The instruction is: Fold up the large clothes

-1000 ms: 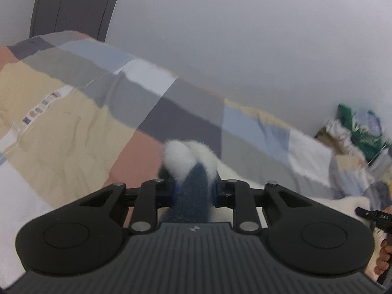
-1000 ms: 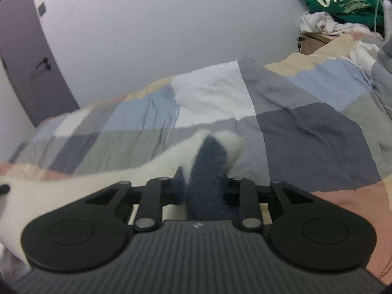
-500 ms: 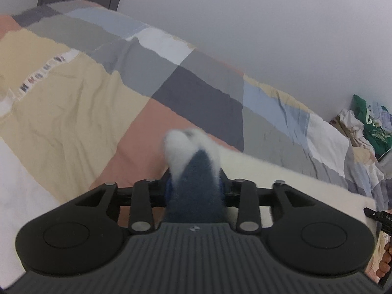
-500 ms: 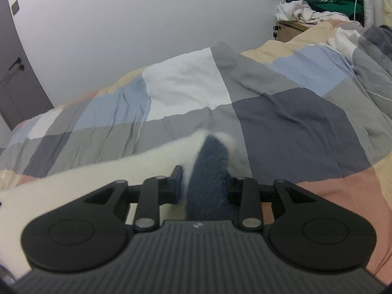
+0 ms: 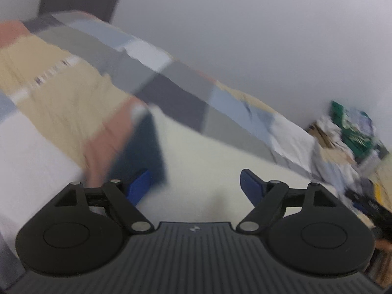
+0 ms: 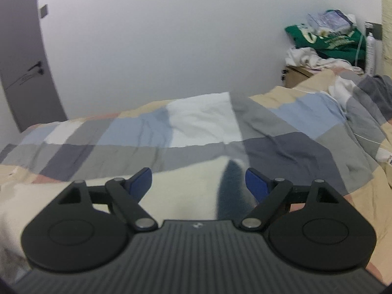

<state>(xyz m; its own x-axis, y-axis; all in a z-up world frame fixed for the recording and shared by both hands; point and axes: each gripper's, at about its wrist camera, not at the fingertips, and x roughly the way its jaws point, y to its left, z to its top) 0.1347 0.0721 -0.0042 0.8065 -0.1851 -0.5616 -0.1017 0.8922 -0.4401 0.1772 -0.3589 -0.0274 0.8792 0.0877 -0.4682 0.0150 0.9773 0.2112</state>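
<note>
gaping hand-held gripper (image 5: 194,182) above garment's (image 5: 220,161) edge

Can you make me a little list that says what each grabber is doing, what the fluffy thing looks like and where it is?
left gripper: open, holding nothing
right gripper: open, holding nothing
fluffy garment: cream with a dark blue band
where it lies: spread on the patchwork bedcover, under both grippers
left view: blurred
far corner: pile of clothes
</note>
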